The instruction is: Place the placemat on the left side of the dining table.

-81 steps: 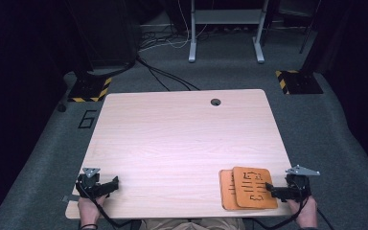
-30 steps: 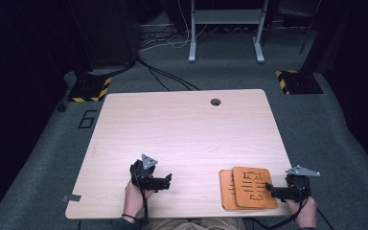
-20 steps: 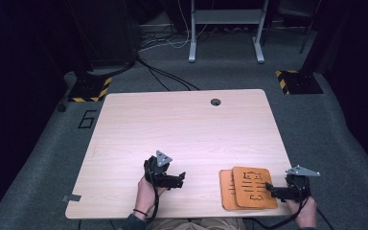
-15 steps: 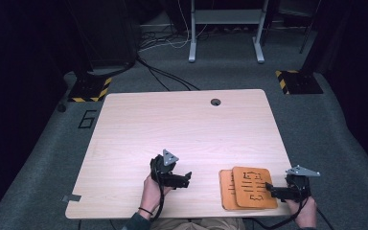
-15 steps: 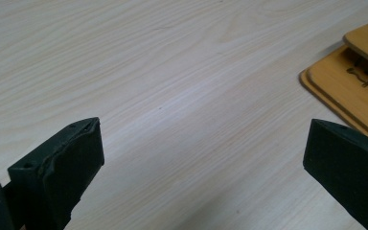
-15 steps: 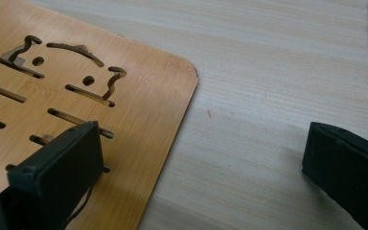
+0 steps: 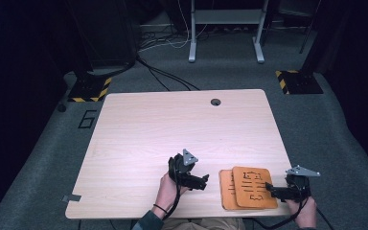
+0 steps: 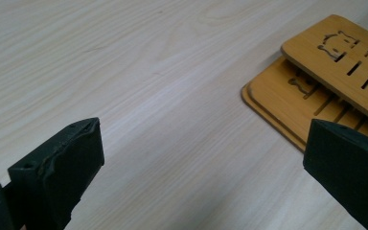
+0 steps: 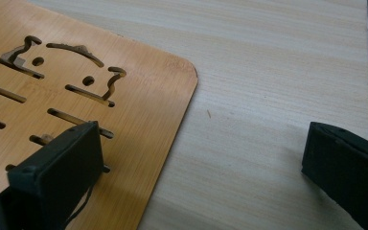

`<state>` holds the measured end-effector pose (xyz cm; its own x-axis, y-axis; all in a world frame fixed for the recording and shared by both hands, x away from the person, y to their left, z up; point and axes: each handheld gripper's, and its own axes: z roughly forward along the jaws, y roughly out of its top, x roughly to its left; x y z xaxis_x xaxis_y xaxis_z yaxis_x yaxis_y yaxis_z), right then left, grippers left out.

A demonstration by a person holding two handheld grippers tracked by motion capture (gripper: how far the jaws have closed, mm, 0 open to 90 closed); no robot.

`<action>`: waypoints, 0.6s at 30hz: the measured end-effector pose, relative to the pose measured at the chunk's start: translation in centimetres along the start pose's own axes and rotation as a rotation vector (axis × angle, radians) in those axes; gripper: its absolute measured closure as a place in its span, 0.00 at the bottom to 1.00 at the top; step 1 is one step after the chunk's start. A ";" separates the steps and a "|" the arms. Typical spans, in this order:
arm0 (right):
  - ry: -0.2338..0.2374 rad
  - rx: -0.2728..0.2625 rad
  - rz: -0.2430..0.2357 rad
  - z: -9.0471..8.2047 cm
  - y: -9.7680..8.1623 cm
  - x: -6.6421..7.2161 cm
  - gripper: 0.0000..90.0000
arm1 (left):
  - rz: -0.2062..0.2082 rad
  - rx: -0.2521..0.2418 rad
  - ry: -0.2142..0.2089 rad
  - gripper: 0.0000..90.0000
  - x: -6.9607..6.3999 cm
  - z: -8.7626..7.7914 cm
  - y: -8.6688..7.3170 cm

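Two wooden boards lie stacked at the lower right of the high view, near the front edge of the table [image 7: 139, 139]. The top board [image 7: 254, 186] sits a little to the right of the bottom board [image 7: 226, 189], so a strip of the bottom one peeks out on the left side. Both are flat, with slots and a small animal shape cut into them.

The left claw [image 7: 202, 182] is at the lower middle of the high view, near the boards but not touching them. It points to the right — straight at the left edge of the stack. In the left gripper view its two black jaws stand wide apart with nothing between them, and the bottom board [image 8: 287, 103] and top board [image 8: 345, 57] lie ahead at the upper right of the frame.

The right claw [image 7: 270, 188] is at the right edge of the stack, pointing left. Its jaws are spread wide too — one hangs over the top board [image 9: 76, 96], low in the left of the right gripper view, and the other over bare table [image 9: 278, 96] on the right. It grips nothing.

The right claw is nearer to the top board. The left claw is nearer to the strip of the bottom board that peeks out. It looks like each claw could take one board and pull the stack apart.
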<state>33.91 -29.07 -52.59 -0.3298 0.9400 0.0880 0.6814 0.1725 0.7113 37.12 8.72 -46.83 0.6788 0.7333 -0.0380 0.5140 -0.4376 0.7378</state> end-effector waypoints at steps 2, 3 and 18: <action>-0.001 0.000 0.000 0.0 0.0 0.0 0.00 | 0.011 0.006 -0.012 0.00 -0.5 0.4 0.2; -0.002 0.000 0.001 0.0 0.0 0.0 0.00 | 0.016 0.011 -0.020 0.00 -0.7 0.6 0.4; -0.003 -0.001 0.002 0.0 0.0 0.0 0.00 | 0.065 0.069 -0.125 0.00 -4.6 4.0 1.8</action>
<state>33.89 -29.05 -52.59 -0.3264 0.9412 0.0874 0.6816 0.1703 0.7116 37.03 2.46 -48.06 0.7694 0.6339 -0.0785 0.4988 -0.5195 0.6938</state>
